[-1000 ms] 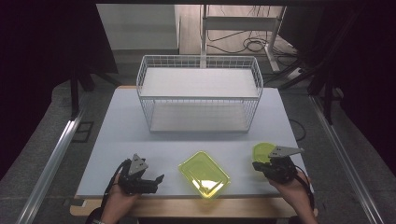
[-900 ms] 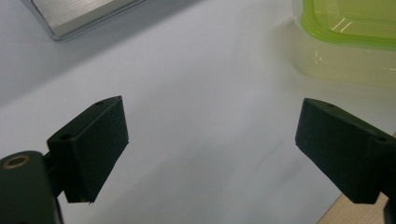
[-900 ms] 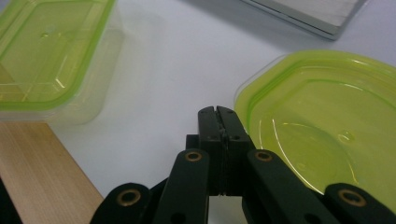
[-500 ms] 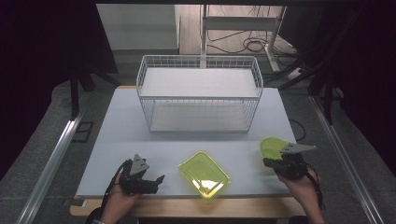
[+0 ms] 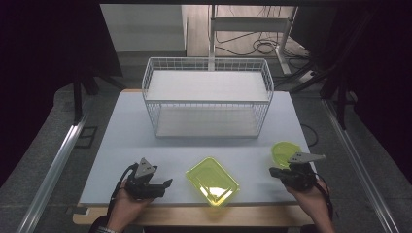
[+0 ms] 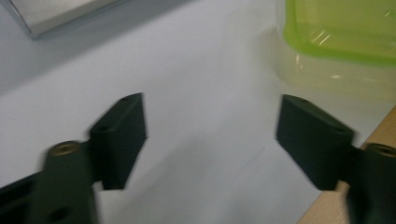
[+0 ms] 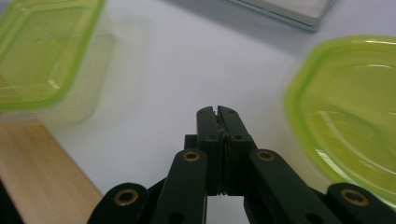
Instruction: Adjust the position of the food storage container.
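A rectangular lime-green container (image 5: 212,181) sits at the table's front middle, and a round lime-green container (image 5: 284,153) lies at the front right. My left gripper (image 5: 164,187) rests at the front left and points toward the rectangular container (image 6: 341,28). The left gripper (image 6: 210,112) is open; its jaws have just been closing, with nothing between them. My right gripper (image 5: 274,172) is just in front of the round container, apart from it. In the right gripper view, my right gripper (image 7: 217,112) is shut and empty, with the round container (image 7: 345,107) on the right and the rectangular one (image 7: 42,51) on the left.
A white wire basket (image 5: 207,97) with two levels stands at the back middle of the pale table (image 5: 121,141). The table's wooden front edge (image 7: 32,163) runs close under both hands. Cables and a stand lie on the floor beyond.
The right hand has shifted slightly to the right, off the round container, so more of it shows. The left hand has stayed in place.
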`<state>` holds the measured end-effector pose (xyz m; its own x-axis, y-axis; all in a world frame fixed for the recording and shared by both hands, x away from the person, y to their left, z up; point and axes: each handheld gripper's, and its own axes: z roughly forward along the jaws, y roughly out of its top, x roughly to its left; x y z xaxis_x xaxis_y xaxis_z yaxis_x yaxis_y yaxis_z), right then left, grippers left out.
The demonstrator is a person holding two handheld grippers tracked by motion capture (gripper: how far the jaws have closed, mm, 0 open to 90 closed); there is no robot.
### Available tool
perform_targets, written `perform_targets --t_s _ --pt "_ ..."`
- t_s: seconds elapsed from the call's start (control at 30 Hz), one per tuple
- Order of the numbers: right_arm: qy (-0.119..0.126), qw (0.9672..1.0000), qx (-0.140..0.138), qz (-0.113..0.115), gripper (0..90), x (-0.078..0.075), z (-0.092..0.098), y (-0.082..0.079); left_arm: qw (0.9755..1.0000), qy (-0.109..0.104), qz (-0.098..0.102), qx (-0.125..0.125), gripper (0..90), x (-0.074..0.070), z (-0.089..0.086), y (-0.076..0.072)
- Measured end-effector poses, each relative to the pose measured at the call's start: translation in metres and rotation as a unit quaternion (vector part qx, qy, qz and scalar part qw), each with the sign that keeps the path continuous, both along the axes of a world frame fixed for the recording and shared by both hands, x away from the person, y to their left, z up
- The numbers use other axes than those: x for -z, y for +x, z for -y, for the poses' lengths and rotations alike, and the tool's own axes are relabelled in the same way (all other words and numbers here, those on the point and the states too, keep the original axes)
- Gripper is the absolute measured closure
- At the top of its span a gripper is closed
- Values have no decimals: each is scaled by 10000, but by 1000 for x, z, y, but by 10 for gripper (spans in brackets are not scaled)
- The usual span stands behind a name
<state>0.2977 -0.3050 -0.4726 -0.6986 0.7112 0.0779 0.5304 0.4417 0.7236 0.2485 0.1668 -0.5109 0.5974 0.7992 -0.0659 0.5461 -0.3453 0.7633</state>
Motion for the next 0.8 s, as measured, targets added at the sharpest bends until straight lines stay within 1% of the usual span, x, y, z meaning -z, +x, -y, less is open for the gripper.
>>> perform_targets --t_s 0.03,0.07,0.1,0.13,0.17,0.2,0.23,0.27,0.3,0.33,0.37,0.43,0.5,0.6,0.67,0.8 --pt "9 10000 -64 -8 886 0 -3 -2 10000 -43 11 84 439 0 0 2" --pt "9 10000 -64 -8 886 0 -3 -2 10000 -43 11 84 498 0 0 2" --pt "28 9998 -173 -16 886 0 -10 -6 9997 -60 3 250 553 0 2 8" --pt "41 9997 -223 -26 886 0 -13 -9 9996 -23 13 282 584 1 3 10" --pt "60 9996 -259 -31 889 0 -15 -10 9994 66 20 335 613 1 5 14" --pt "78 9994 -320 -48 889 0 -20 -14 9992 142 12 386 661 2 7 18" --pt "73 9992 -387 -50 889 0 -23 -17 9992 142 12 386 710 2 7 18" --pt "65 9989 -466 -46 889 1 -28 -20 9987 266 29 442 761 3 10 23" --pt "65 9989 -466 -46 889 1 -28 -20 9987 266 29 442 795 3 10 23" --pt "69 9982 -588 -91 889 3 -34 -24 9984 274 -32 497 842 5 14 31" --pt "56 9978 -652 -114 888 4 -38 -26 9982 281 -45 523 871 5 15 34" --pt "60 9968 -777 -182 888 7 -45 -29 9978 307 -36 582 900 5 19 41" --pt "62 9959 -870 -246 886 9 -51 -32 9976 265 -41 640 900 6 23 47" --pt "67 9935 -1072 -380 885 14 -62 -37 9971 217 -41 722 900 5 30 55" --pt "25 9918 -1188 -471 885 18 -69 -40 9971 142 -51 751 900 6 34 59" --pt "-57 9894 -1329 -580 884 23 -79 -41 9956 37 -171 920 900 7 42 63"
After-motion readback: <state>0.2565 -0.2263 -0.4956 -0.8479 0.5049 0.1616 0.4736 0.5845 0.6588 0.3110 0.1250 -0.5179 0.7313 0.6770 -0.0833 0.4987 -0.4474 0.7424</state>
